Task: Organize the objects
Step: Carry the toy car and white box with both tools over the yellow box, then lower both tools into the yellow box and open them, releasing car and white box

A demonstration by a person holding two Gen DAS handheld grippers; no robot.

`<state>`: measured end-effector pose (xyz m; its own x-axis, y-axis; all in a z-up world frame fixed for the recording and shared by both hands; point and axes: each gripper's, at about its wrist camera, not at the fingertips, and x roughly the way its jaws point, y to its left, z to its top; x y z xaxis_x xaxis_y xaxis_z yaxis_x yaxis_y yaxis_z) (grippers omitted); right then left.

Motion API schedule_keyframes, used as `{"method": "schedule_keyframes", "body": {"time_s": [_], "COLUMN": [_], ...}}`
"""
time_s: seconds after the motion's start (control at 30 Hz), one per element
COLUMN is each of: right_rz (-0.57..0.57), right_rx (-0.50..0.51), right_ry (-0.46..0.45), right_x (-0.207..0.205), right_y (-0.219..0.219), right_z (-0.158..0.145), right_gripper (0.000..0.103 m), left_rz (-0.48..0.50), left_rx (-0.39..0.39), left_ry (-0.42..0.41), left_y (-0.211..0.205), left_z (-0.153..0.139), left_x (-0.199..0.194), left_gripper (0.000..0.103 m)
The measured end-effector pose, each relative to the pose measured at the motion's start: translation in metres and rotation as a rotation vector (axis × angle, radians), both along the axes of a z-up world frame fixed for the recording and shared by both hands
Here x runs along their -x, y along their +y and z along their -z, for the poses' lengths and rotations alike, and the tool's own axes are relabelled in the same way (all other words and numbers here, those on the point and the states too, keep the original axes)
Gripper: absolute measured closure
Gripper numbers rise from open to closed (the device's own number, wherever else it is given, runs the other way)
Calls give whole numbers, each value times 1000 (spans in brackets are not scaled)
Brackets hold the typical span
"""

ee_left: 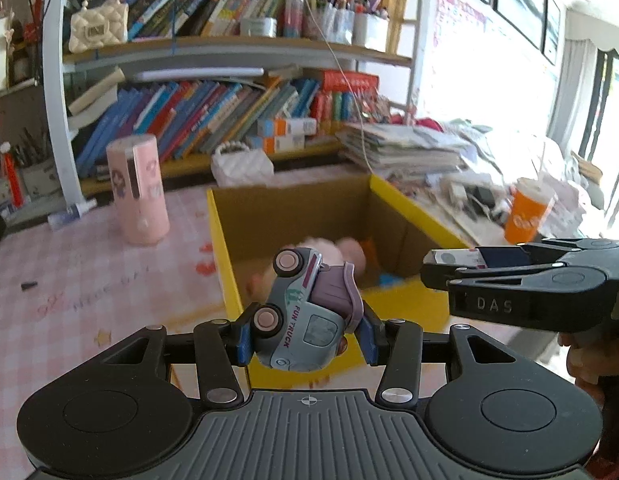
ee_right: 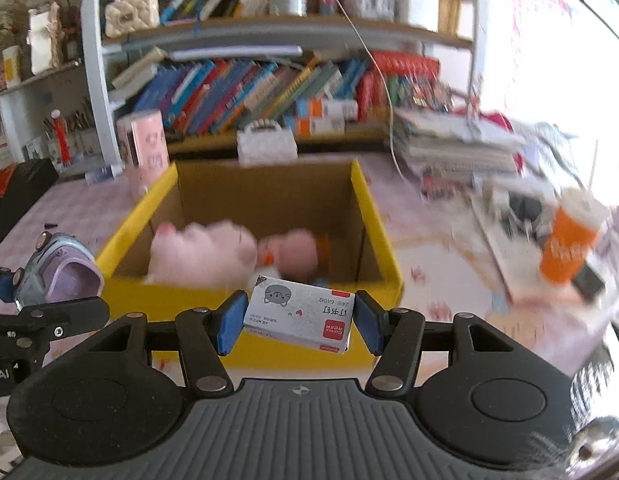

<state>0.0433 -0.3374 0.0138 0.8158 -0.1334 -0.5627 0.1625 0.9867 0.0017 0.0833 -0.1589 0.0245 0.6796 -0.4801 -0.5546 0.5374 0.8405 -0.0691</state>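
My left gripper [ee_left: 305, 334] is shut on a grey-blue toy truck [ee_left: 305, 316] with pink wheels and a purple back, held just before the near wall of a yellow cardboard box [ee_left: 405, 300]. My right gripper [ee_right: 295, 322] is shut on a small white staple box [ee_right: 299, 314] with a cat picture, held at the near rim of the same box [ee_right: 373, 208]. Pink plush toys [ee_right: 205, 252] lie inside the box. The right gripper also shows at the right in the left wrist view [ee_left: 453, 268]; the truck shows at the left in the right wrist view [ee_right: 65, 268].
A pink cylinder [ee_left: 139, 188] stands left of the box on the pink checked tablecloth [ee_left: 69, 280]. An orange cup [ee_left: 527, 214] and stacked papers [ee_left: 405, 148] lie to the right. A white pouch [ee_left: 241, 166] sits behind the box. Bookshelves [ee_left: 229, 100] fill the back.
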Motion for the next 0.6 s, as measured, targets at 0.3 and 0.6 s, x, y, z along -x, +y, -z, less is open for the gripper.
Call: {"method": "schedule_keyframes", "body": {"time_s": [0.3, 0.6], "right_rz": [-140, -243], "right_rx": [29, 3], "right_ry": [41, 133], "right_x": [-63, -97], "right_y": [-21, -35], "right_z": [10, 33], "right_gripper": [48, 47], "left_rz": [-66, -114], "left_rx": [5, -39], "left_ry": [-3, 55], "left_y": [-33, -53], "left_z": [-2, 18], "left_x": [-37, -56], "left_gripper": [56, 56]}}
